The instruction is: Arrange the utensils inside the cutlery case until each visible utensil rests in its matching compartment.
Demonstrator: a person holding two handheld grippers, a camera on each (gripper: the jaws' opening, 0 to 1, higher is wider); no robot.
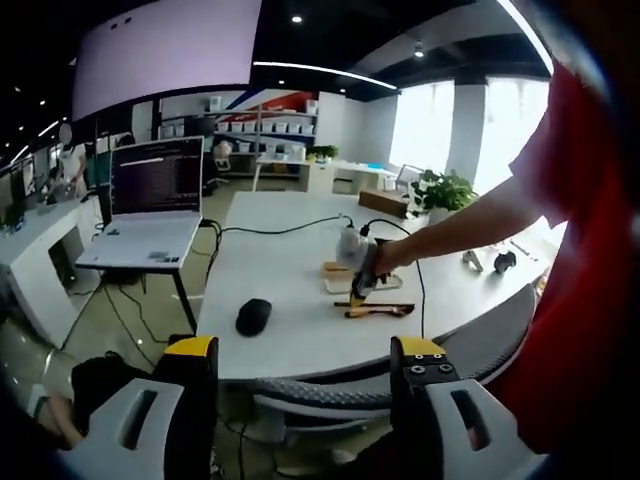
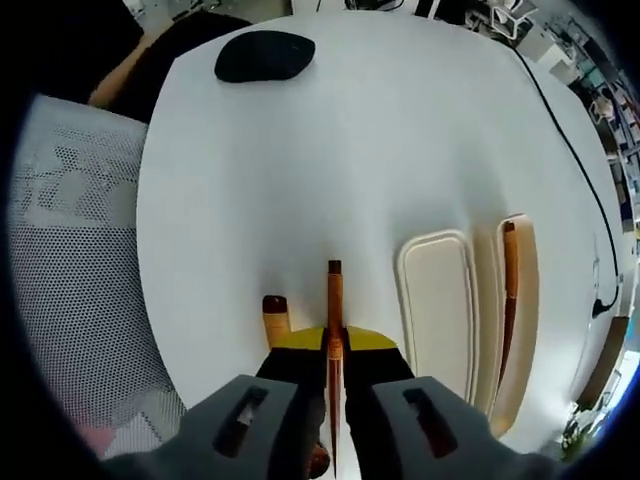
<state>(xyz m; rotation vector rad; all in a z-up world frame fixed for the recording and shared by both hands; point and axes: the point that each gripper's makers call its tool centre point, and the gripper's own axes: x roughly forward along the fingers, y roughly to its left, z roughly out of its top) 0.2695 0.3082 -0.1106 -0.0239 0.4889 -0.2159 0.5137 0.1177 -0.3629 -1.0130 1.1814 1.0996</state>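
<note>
1. My left gripper hangs off the near edge of the white tabletop, jaws apart and gripping nothing.
2. Ahead of it lie a black mouse and, further right, my right gripper low over the utensils.
3. In the right gripper view, my right gripper has its jaws clamped on a wooden utensil, another wooden piece just left.
4. Right of that sits the cream cutlery case, one wooden-handled utensil in its far compartment.

Left view: far, facing table. Right: close above it.
</note>
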